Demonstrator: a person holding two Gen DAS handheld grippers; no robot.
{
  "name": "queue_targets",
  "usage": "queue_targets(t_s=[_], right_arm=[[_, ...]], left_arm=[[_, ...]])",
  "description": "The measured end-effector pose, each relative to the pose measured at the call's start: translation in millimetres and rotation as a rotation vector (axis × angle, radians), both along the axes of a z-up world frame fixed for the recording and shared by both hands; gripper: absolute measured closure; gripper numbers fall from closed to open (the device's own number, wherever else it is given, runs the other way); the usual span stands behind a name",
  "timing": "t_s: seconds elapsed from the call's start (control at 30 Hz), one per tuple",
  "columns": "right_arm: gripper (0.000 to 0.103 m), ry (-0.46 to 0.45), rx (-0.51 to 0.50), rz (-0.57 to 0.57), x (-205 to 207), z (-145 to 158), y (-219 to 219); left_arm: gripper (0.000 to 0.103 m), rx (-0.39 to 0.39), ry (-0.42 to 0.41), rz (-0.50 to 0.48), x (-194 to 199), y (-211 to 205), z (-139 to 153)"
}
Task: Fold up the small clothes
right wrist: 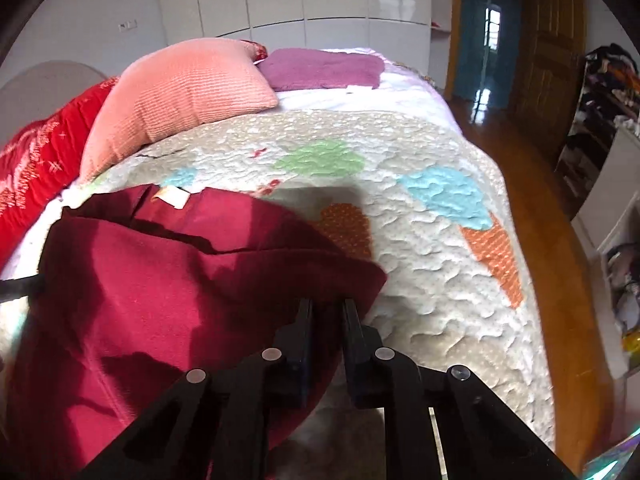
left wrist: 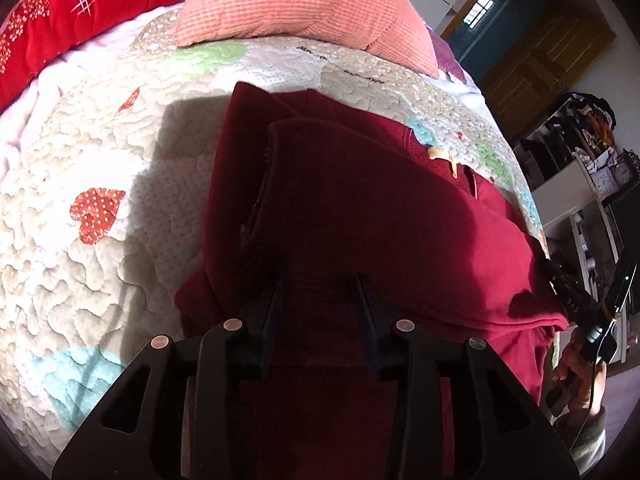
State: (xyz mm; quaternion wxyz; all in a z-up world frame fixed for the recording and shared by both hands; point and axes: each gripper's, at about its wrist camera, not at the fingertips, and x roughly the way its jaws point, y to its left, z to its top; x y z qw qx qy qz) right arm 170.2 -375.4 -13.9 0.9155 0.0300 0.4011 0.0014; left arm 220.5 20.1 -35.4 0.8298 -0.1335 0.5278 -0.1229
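Left wrist view: left hand-held gripper (left wrist: 322,280) parted, nothing pinched, over dark red garment (left wrist: 360,208) lying folded on quilted bed (left wrist: 100,152), near peach pillow (left wrist: 296,4).

Right wrist view: right hand-held gripper (right wrist: 327,303) nearly closed, pinching garment's right edge, above quilt.

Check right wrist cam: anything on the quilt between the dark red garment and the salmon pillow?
Nothing: only bare patterned quilt separates the dark red fleece garment from the salmon knit pillow, in the right wrist view.
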Motion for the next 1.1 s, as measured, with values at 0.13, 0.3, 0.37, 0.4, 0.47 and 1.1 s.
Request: queue_targets(t_s=[0.13,0.3,0.37,0.4,0.47,1.1], right_arm=[[0.091,-0.012,0.108,-0.005,-11.3,16.3,-13.9],[0.089,-0.047,0.204,0.195,-58.8,43.1,23.5],[0.089,0.000,0.143,0.267,-67.9,33.1,49.8],[0.089,0.019,0.088,0.274,-71.1,23.8,57.8],[0.090,0.047,-0.022,0.245,-73.4,1.3,59.4],[0.065,-0.017,0.186,0.172,-137.9,31.2,24.7]], left_arm=[[0.068,-0.012,-0.026,0.008,-5.1,1.9,0.9],[0.068,0.003,-0.032,0.005,-5.9,-1.0,0.0],[0.068,0.002,-0.044,0.019,-7.8,-1.4,-0.7],[0.068,0.008,-0.053,0.021,-9.2,-2.5,-0.7],[0.068,0.022,-0.071,0.015,-11.4,-4.7,-1.0],[0.068,0.231,-0.159,0.017,-69.5,-11.7,29.0]])
